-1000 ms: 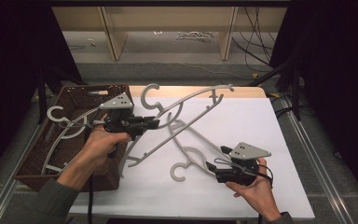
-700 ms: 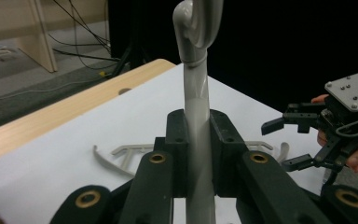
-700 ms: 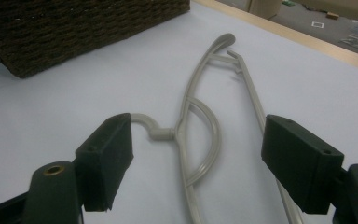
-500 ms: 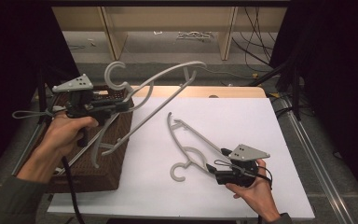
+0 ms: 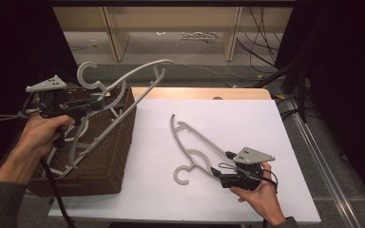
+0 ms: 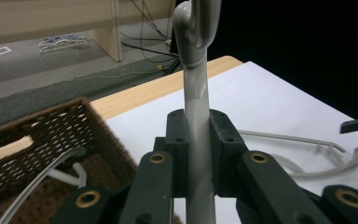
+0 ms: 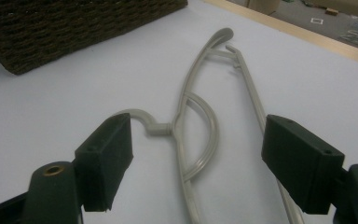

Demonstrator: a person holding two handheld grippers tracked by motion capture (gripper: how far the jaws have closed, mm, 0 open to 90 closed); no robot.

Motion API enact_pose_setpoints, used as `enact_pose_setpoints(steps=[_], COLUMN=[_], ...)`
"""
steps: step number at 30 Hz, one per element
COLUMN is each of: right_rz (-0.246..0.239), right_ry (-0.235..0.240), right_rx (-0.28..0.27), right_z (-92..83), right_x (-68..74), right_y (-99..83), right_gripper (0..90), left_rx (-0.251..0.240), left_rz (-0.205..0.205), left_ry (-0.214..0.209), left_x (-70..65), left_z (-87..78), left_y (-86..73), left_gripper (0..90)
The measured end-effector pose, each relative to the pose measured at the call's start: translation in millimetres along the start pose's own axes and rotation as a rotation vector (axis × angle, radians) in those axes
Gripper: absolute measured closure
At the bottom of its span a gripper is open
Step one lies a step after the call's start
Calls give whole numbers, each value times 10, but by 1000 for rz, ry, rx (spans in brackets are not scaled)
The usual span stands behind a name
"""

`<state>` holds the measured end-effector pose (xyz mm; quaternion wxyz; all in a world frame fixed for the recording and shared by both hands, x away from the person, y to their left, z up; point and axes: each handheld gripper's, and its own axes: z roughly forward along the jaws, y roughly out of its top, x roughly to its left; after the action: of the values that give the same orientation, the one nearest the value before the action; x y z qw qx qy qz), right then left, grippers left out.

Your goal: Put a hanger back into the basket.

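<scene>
White board (image 5: 247,118) covers most of the table, with a strip of bare wood seen along its far edge at twelve o'clock. A dark woven basket (image 5: 109,161) is set at nine o'clock, overlapping the board's left edge.

Grey plastic hangers are counted as follows: one is held in the air above the basket, one lies flat on the board, and at least one more is seen inside the basket, the exact number there being unclear.

The raised hanger (image 5: 123,85) is clamped at its neck by the left gripper (image 5: 83,105); the left gripper view shows the jaws pressed tight on either side of the stem (image 6: 196,116), the hook rising above them, a detail too small in the high view. That view also shows hanger bars (image 6: 65,163) lying in the basket.

The flat hanger (image 5: 195,142) lies near the middle of the board, its hook pointing to six o'clock. The right gripper (image 5: 218,173) is held at five o'clock, and the right gripper view shows its jaws standing wide apart, astride the flat hanger (image 7: 200,121) without touching it.
</scene>
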<state>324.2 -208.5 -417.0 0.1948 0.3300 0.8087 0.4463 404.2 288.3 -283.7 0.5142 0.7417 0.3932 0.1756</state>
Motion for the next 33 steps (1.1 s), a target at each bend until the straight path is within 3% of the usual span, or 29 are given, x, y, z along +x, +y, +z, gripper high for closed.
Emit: enact_pose_setpoints(steps=[9,29,33], right_rz=[7,8,6], right_ry=[2,1,2], right_rx=[6,12,16], right_z=[15,37,44], right_x=[-12,-4,-5], right_y=[-19,-41,-47], right_gripper=[236,217,217], left_rx=[10,28,39], left_rz=[-25,-47,-34], left_ry=[65,167,176], left_x=[255,642,691], left_z=[-87,-269,-275], left_y=[-190,-500,-553], left_gripper=[796,796,795])
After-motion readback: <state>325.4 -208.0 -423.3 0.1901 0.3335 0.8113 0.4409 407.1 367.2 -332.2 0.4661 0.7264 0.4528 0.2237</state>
